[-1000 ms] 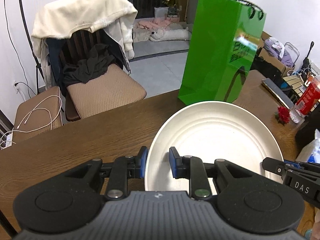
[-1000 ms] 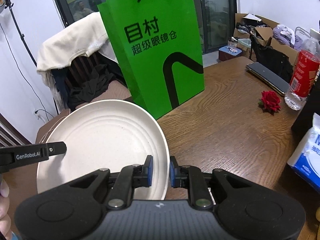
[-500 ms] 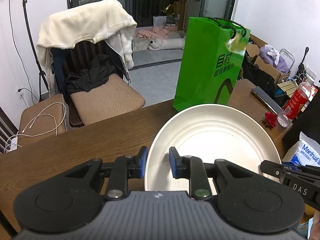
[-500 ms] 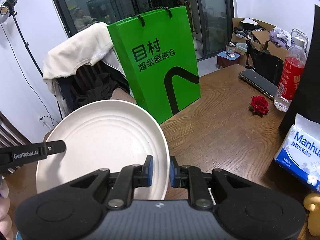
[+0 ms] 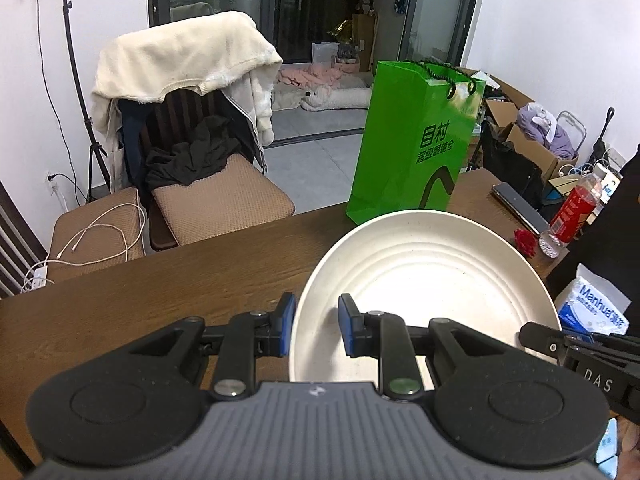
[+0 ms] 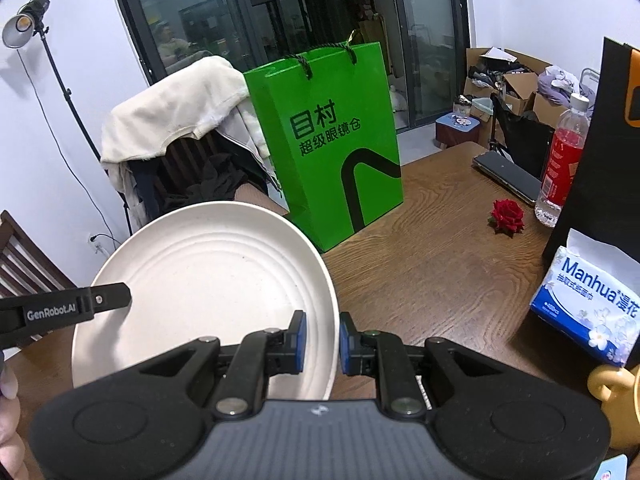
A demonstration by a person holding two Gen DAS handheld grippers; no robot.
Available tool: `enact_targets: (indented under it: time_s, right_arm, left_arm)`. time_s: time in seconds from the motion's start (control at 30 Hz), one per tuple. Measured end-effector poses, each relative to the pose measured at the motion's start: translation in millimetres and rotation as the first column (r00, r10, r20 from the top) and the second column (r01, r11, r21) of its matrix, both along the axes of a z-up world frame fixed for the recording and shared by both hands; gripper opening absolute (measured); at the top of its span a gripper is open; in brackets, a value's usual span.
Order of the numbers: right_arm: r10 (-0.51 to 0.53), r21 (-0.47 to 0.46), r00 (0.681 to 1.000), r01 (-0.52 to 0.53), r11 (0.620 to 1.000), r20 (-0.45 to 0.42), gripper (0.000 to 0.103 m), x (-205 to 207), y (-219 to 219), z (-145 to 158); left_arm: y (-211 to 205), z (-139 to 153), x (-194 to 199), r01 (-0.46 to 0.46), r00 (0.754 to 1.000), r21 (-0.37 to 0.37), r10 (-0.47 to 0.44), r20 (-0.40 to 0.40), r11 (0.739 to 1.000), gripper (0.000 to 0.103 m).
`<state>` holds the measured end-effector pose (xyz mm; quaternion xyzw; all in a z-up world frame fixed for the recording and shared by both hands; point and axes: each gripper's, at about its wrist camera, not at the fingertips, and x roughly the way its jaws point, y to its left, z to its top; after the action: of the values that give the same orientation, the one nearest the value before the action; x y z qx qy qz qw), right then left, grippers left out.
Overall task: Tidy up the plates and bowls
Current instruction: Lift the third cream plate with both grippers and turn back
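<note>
Room: cluttered dining space, wooden tabletop (image 5: 168, 280) with a green paper bag (image 5: 412, 152) standing on it.
Left wrist view: left gripper (image 5: 317, 325), jaws narrow, pinching the left rim of the cream plate (image 5: 432, 280), held above the tabletop.
Right wrist view: right gripper (image 6: 319, 339), jaws narrow, clamped on the plate's right rim.
Risk: uneven hand motion could twist the plate from either rim grip; swinging forward could topple the bag.

Left gripper (image 5: 317, 325) clamped narrow, right gripper (image 6: 322, 339) clamped narrow, both angled downward, side by side
</note>
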<state>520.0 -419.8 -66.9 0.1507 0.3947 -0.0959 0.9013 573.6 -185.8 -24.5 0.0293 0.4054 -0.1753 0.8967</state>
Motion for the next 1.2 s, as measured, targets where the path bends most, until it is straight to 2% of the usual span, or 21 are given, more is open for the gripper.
enact_targets:
  time_s: [0.53,1.2]
  right_arm:
    - [0.016,0.004,1.000,-0.016,1.000,0.008,0.016,-50.7,25.1,23.3]
    - [0.084,-0.008,0.996,-0.084,0.996,0.039,0.016,-110.2,62.4,46.8]
  left_arm:
    - [29.6,23.2,-54.4,-0.034,0.999,-0.015,0.034,0.026,0.999,0.023]
    - [70.4,43.9,-128.7,-0.100,0.993,-0.018,0.101,0.060,0.995,0.023]
